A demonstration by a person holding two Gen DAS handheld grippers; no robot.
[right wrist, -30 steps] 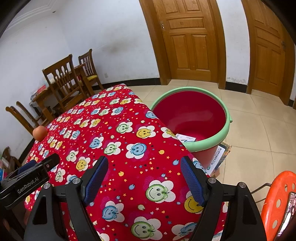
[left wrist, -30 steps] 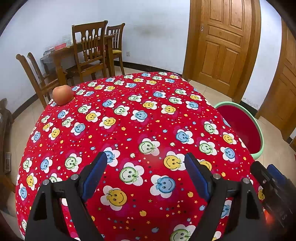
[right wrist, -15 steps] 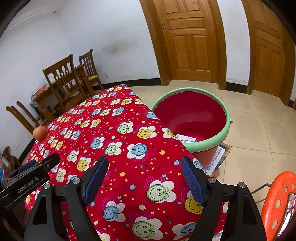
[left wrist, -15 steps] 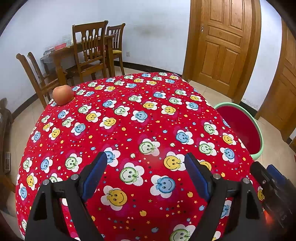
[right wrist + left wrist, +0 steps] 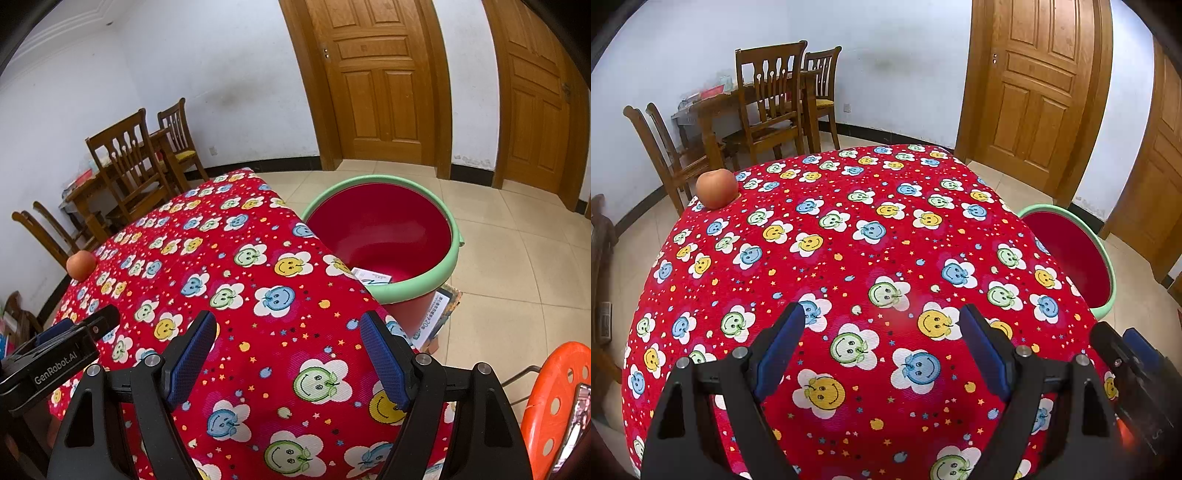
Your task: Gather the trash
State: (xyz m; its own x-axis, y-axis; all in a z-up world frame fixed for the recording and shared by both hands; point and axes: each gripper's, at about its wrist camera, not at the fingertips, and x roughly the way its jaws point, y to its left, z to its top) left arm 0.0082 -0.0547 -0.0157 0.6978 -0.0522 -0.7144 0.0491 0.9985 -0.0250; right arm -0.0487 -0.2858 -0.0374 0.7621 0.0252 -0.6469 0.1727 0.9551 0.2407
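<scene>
A table under a red smiley-flower cloth (image 5: 871, 229) (image 5: 236, 273) fills both views. An apple (image 5: 716, 188) (image 5: 80, 265) sits at its far left corner. A red bin with a green rim (image 5: 448, 266) (image 5: 1106, 266) stands on the floor by the table's right side, with white paper (image 5: 371, 277) inside it. My left gripper (image 5: 882, 332) hovers open over the near cloth, nothing between its blue pads. My right gripper (image 5: 288, 336) is open too, over the cloth near the bin, and holds nothing. Each gripper's body shows at the edge of the other's view.
Wooden chairs (image 5: 768, 96) and a cluttered wooden table (image 5: 713, 99) stand at the back left. Two wooden doors (image 5: 376, 81) are in the far wall. An orange stool (image 5: 554, 402) is at the near right. A flat box (image 5: 439, 314) lies under the bin.
</scene>
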